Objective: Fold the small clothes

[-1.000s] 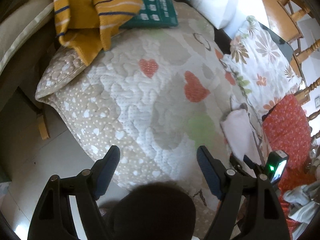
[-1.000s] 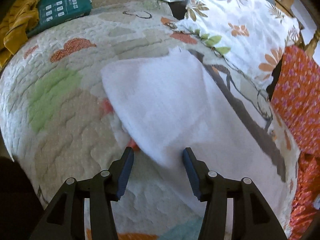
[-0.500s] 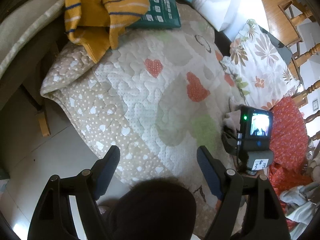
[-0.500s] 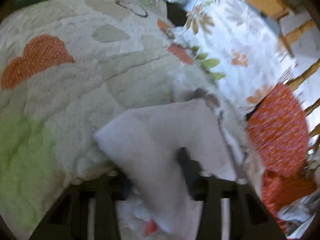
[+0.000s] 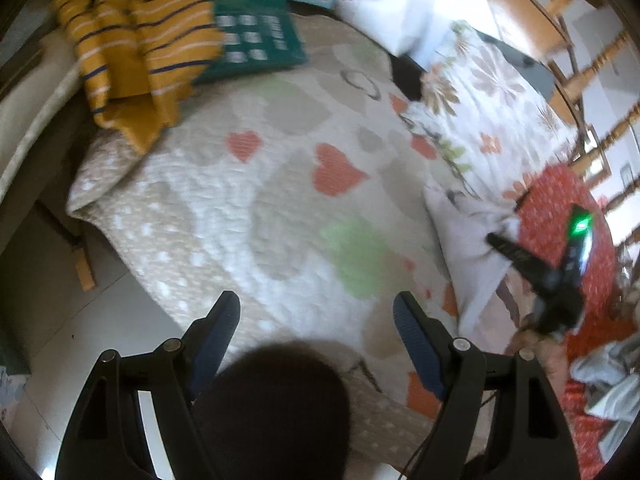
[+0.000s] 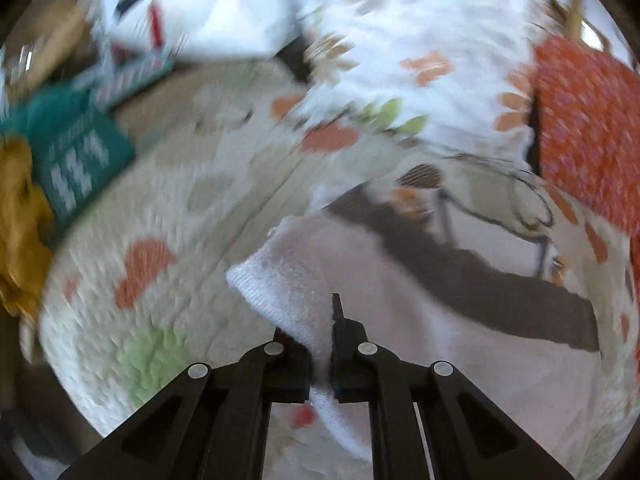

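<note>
- White knit cloth [image 6: 288,280] lies at the quilt's [image 5: 248,208] right edge, one corner lifted.
- The right hand-held gripper [image 6: 320,344] has just closed and pinches that corner.
- The left hand-held gripper [image 5: 316,320] gapes wide over the quilt's near edge, holding nothing.

A quilted bedcover with heart patches [image 5: 256,208] covered the bed. At its far left lay a yellow striped knitted garment [image 5: 136,40], partly over a teal printed packet [image 5: 256,44] just to its right. A white plastic bag [image 5: 380,4] lay behind the packet. To the right sat a white flower-printed pillow [image 5: 492,112], and nearer, beside it, an orange dotted cloth [image 6: 584,128]. A small white knitted garment [image 6: 288,280] lay on the cover's right part (one corner raised), before the pillow.
</note>
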Available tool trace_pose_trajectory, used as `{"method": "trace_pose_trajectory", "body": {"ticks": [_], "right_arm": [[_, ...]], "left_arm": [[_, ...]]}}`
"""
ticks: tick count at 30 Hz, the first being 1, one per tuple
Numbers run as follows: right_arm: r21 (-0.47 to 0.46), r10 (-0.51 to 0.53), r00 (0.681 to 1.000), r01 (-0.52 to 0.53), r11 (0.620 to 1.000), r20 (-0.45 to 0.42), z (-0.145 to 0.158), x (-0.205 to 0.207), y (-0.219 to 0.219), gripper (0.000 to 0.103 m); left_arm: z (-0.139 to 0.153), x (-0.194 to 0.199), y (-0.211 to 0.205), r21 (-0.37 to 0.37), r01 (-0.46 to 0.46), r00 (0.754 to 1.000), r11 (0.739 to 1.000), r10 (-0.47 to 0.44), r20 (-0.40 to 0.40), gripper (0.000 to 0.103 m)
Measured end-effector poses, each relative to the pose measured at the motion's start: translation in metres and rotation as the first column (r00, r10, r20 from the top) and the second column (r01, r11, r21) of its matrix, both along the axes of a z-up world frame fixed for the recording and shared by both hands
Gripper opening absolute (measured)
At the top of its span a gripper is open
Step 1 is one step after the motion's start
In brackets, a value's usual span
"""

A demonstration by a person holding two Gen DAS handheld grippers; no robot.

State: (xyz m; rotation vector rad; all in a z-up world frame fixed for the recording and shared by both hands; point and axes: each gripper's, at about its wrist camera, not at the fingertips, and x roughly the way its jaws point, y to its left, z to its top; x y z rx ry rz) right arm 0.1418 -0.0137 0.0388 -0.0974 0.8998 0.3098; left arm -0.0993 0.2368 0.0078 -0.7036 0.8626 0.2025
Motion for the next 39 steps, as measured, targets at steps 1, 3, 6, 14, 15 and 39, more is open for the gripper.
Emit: {"method": "trace_pose_trajectory", "body": {"ticks": [1,3,6,14,15,39], "right_arm": [[0.034,-0.028,1.000,0.028,0.999,0.000,0.008,0.002,-0.019,0.006],[0.118,-0.110,0.994,0.110,0.987,-0.011,0.021,0.008,-0.072,0.006],[0.214,-0.250,0.967,0.253,0.943,-0.044,0.025,0.011,-0.162,0.006],[0.330,-0.481,0.846,0.532,0.780,-0.229,-0.038,-0.049,-0.329,0.006],[0.343,-0.484,0.840,0.542,0.767,-0.245,-0.045,-0.057,-0.336,0.006],[0.401,-0.317,0.938,0.345,0.848,-0.137,-0.025,-0.005,-0.348,0.033]], "left_arm": [[0.002,0.006,-0.012,0.004,0.026,1.000,1.000,-0.026,-0.004,0.078],[0.004,0.015,-0.032,0.013,0.068,0.998,0.998,-0.068,-0.014,0.078],[0.006,0.029,-0.060,0.029,0.130,0.991,0.991,-0.130,-0.028,0.078],[0.005,0.069,-0.142,0.071,0.306,0.951,0.949,-0.301,-0.072,0.078],[0.003,0.074,-0.152,0.074,0.327,0.944,0.942,-0.321,-0.080,0.078],[-0.031,0.187,-0.331,0.202,0.628,0.778,0.751,-0.615,-0.129,0.078]]}}
